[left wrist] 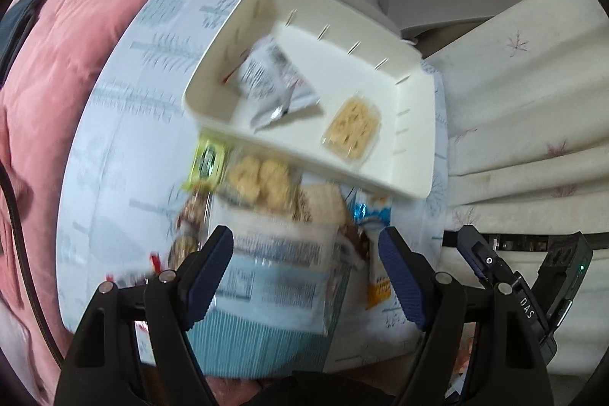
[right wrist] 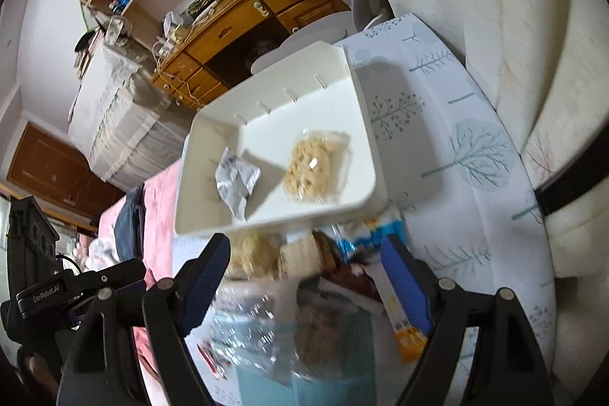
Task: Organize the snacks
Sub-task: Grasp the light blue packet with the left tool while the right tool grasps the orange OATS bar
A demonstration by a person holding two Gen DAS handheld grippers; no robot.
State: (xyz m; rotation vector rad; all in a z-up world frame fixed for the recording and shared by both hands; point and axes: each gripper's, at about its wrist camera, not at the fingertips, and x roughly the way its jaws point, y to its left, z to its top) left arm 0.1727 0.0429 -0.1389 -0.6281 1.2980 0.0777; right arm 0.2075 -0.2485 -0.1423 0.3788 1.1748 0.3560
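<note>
So the cream tray (left wrist: 416, 147) sits up around 12 o'clock from both grippers on the tree-print tablecloth (left wrist: 125, 147), with a silver packet (left wrist: 274, 78) and a clear cracker pack (left wrist: 352, 128) already in it, and the loose snack pile (left wrist: 266, 185) lies just on the near side of its rim. Biggest thing in that pile is the blue-striped bag (left wrist: 266, 299), right between the spread fingers of the left gripper (left wrist: 306, 276), long axis running roughly 6 to 12. The right gripper (right wrist: 306, 280) hangs open and empty over the same bag too, so I can't really call which one's nearer.
</note>
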